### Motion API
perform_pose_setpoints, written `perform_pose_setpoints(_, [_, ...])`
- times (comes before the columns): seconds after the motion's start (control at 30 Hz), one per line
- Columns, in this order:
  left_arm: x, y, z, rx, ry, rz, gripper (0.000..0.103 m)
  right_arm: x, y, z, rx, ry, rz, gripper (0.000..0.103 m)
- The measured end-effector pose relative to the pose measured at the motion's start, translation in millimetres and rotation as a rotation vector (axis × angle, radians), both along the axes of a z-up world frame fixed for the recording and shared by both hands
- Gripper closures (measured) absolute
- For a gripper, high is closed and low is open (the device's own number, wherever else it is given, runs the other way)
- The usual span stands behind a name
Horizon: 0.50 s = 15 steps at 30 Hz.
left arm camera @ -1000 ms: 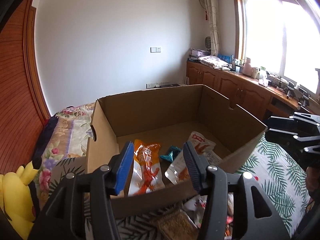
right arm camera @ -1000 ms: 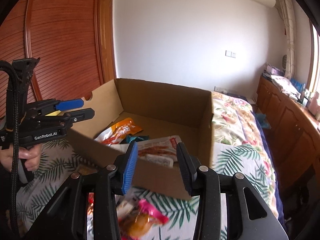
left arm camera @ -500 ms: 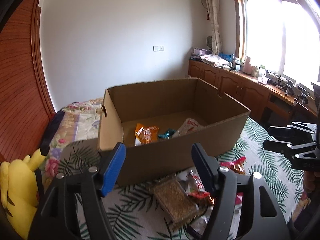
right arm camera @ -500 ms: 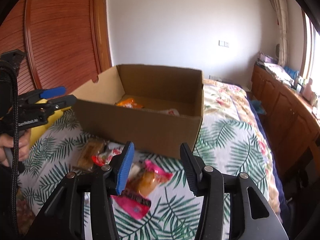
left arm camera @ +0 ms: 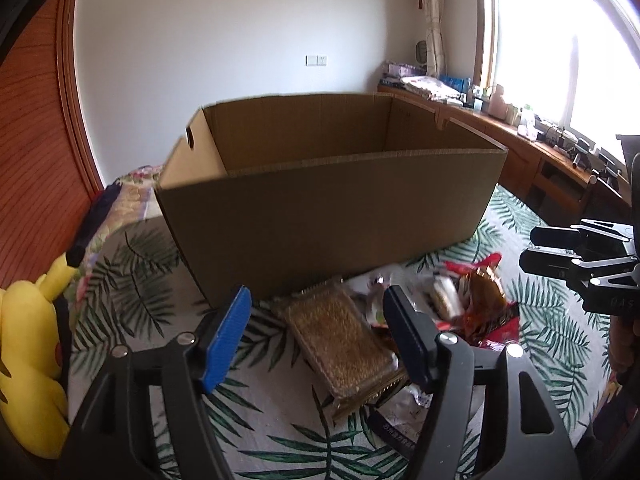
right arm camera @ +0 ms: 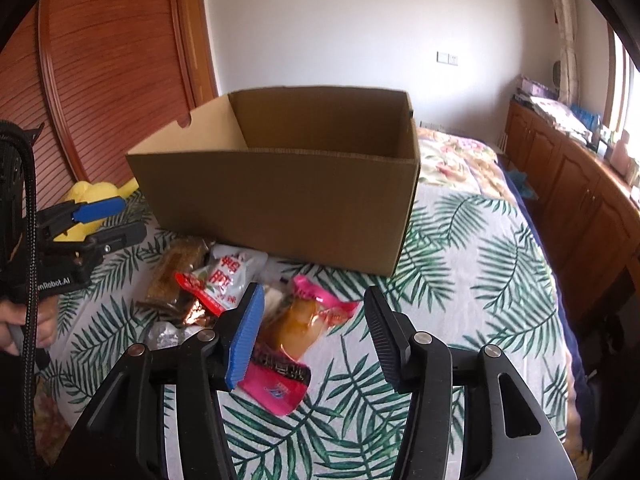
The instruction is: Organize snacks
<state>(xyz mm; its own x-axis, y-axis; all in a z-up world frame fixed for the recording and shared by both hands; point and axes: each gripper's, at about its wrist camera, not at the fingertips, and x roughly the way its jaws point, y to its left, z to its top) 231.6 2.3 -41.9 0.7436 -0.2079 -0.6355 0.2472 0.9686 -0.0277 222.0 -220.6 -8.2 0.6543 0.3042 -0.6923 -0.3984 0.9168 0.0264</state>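
The left gripper (left arm camera: 316, 332) stood open over the palm-leaf bedspread (left arm camera: 132, 280), its jaws having just been widening, with nothing pressed between them. Directly ahead of it and framed by the gap between its fingers lay a brown seeded snack bar (left arm camera: 340, 344) in clear wrap, flat on the bed. Just to that gripper's right sat the rest of the snack pile (left arm camera: 460, 300), a jumble of red, silver and brown packets, too blurred to tell apart. Beyond the pile, farther ahead of the gripper, stood the open cardboard box (left arm camera: 332, 224), its near wall hiding whatever was inside. A yellow plush toy (left arm camera: 28, 340) lay well off to the gripper's left. The right gripper (right arm camera: 314, 330) was also open, its jaws having just been spreading, and it gripped nothing. An orange packet with a pink top (right arm camera: 304, 320) lay just ahead of it, showing between its fingers, and a dark pink packet (right arm camera: 276, 380) lay nearer, beside its blue left finger (right arm camera: 244, 332). Ahead and to its left lay a white pouch with red characters (right arm camera: 228, 276) and the seeded bar (right arm camera: 176, 272), with the box (right arm camera: 280, 200) beyond them. A hand (right arm camera: 24, 324) at the far left held the other gripper.
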Motion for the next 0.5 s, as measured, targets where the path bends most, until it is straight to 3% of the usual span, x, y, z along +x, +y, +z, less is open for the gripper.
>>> perform_pose_setpoints(0.5, [14, 0, -31, -0.021, 0.076, 0.006, 0.034, 24, 7, -39, 0.020, 0.093, -0.042, 0.041])
